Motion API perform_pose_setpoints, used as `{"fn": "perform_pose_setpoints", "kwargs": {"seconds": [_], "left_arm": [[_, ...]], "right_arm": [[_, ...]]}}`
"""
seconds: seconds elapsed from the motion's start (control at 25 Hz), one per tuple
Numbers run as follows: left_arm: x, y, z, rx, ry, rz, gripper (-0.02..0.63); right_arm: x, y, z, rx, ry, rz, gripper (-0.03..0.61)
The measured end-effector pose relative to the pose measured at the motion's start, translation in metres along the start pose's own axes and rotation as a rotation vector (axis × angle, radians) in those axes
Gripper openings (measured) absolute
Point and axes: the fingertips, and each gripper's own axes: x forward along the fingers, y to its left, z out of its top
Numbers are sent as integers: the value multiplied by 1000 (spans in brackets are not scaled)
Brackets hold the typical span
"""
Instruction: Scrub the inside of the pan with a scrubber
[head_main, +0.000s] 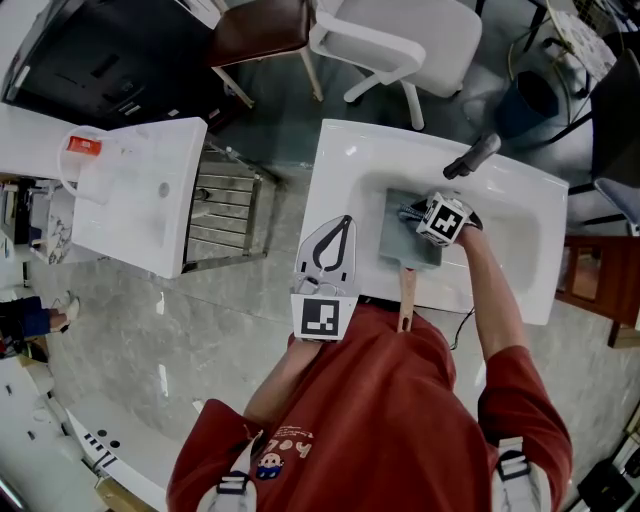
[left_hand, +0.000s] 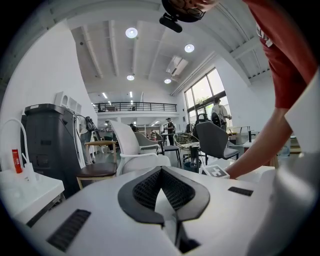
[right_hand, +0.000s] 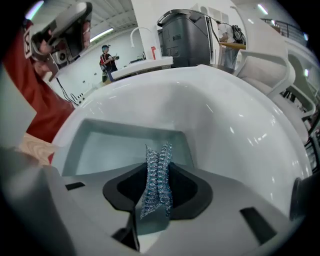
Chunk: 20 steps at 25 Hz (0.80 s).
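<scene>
Gripping a strip of silvery-blue mesh scrubber, the right tool reaches down into the white sink. Its jaws pinch the mesh's lower part, and the strands stand up past the tips. The square grey pan lies flat in the basin, just beyond and below the scrubber, and its wooden handle sticks out over the front rim toward the person. Whether the mesh touches the pan's floor cannot be told: from the head view the tool's marker cube covers that spot, and the right gripper view cuts off the pan's near edge. The left tool hangs by the sink's front left edge, closed tip to tip on nothing.
</scene>
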Motion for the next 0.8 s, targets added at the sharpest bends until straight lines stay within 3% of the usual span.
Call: {"fn": "perform_pose_setpoints", "kwargs": {"seconds": [0.16, 0.8], "left_arm": [[0, -4, -1, -6, 3, -5, 11], [-1, -12, 3, 11, -13, -21, 11]], "right_arm": [[9, -7, -3, -84, 20, -115, 133], [7, -7, -3, -81, 27, -165, 135]]}}
